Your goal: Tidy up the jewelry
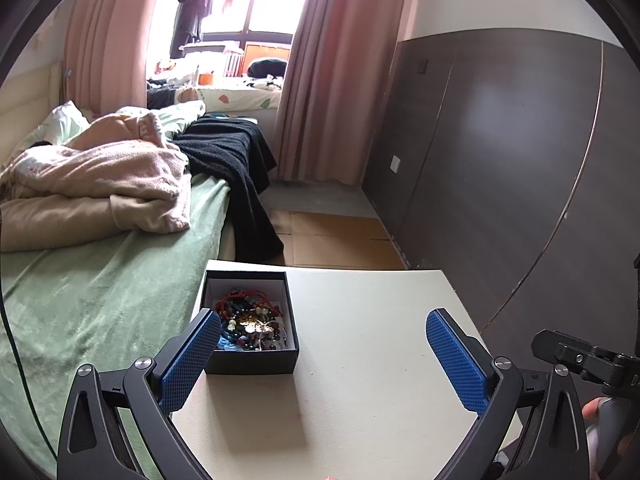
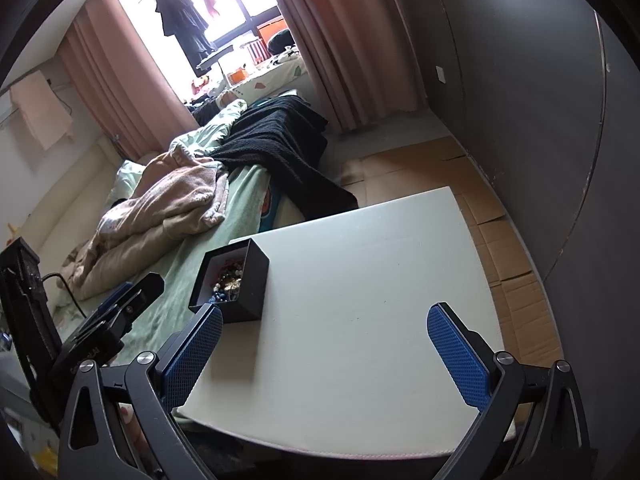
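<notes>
A small black open box (image 1: 280, 360) stands near the left edge of the white table (image 1: 360, 380). It holds a tangled pile of beaded bracelets and necklaces (image 1: 250, 322) in red, blue, dark and gold. My left gripper (image 1: 322, 320) is open and empty above the table, its left finger beside the box's near left corner. In the right wrist view the box (image 2: 248, 276) sits at the table's left edge (image 2: 360, 280), with jewelry (image 2: 228, 284) inside. My right gripper (image 2: 324, 316) is open and empty, just right of the box. The left gripper's body (image 2: 120, 312) shows at the left.
A bed (image 1: 100, 288) with a green sheet, a beige blanket (image 1: 100, 184) and a black throw (image 1: 236, 152) lies left of the table. Dark wall panels (image 1: 520, 160) stand to the right. Cardboard covers the floor (image 2: 500, 240) beyond the table. Pink curtains (image 1: 320, 80) frame a window.
</notes>
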Action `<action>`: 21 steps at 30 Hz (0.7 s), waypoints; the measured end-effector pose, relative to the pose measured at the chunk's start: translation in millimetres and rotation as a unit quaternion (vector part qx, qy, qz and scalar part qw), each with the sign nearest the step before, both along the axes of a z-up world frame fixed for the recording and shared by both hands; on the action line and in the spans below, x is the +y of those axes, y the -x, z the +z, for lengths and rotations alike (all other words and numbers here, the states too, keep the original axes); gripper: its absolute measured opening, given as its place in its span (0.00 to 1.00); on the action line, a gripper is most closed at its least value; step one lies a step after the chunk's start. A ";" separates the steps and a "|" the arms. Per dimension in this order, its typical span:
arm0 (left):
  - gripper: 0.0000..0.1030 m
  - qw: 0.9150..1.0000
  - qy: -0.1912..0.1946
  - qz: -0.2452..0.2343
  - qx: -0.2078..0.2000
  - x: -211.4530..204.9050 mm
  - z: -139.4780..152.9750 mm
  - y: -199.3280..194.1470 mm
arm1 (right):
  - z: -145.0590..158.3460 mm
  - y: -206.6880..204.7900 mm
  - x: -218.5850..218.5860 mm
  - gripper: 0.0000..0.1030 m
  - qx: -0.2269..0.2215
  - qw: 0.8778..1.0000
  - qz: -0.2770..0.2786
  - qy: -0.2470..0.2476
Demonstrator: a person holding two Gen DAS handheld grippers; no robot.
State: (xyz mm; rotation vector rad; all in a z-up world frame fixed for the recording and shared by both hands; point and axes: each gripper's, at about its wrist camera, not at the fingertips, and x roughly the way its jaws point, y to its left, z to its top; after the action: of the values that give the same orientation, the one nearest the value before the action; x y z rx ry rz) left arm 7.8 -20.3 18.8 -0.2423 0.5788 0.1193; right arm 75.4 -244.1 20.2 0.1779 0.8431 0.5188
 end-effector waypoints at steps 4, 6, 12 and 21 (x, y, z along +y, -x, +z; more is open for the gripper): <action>0.99 1.000 0.003 -0.001 0.003 0.1 -1.4 -0.3 | 0.3 0.3 0.8 1.00 0.000 1.000 0.000 0.001; 0.99 1.000 0.004 0.000 0.005 -0.2 -1.9 -0.7 | 0.2 0.6 0.6 1.00 0.000 1.000 0.000 0.000; 0.99 1.000 0.002 0.001 0.007 -1.4 -2.8 -2.2 | 0.3 0.5 0.4 1.00 0.002 1.000 0.000 0.001; 0.99 1.000 0.000 0.000 0.010 -3.4 -4.0 -2.2 | -2.2 0.0 -1.6 1.00 0.004 1.000 -0.006 0.000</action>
State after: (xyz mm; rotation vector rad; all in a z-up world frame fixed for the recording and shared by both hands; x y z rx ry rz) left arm 10.0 -23.6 14.7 -0.2411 0.5990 0.1209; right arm 75.4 -245.7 17.9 0.1841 0.8489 0.5070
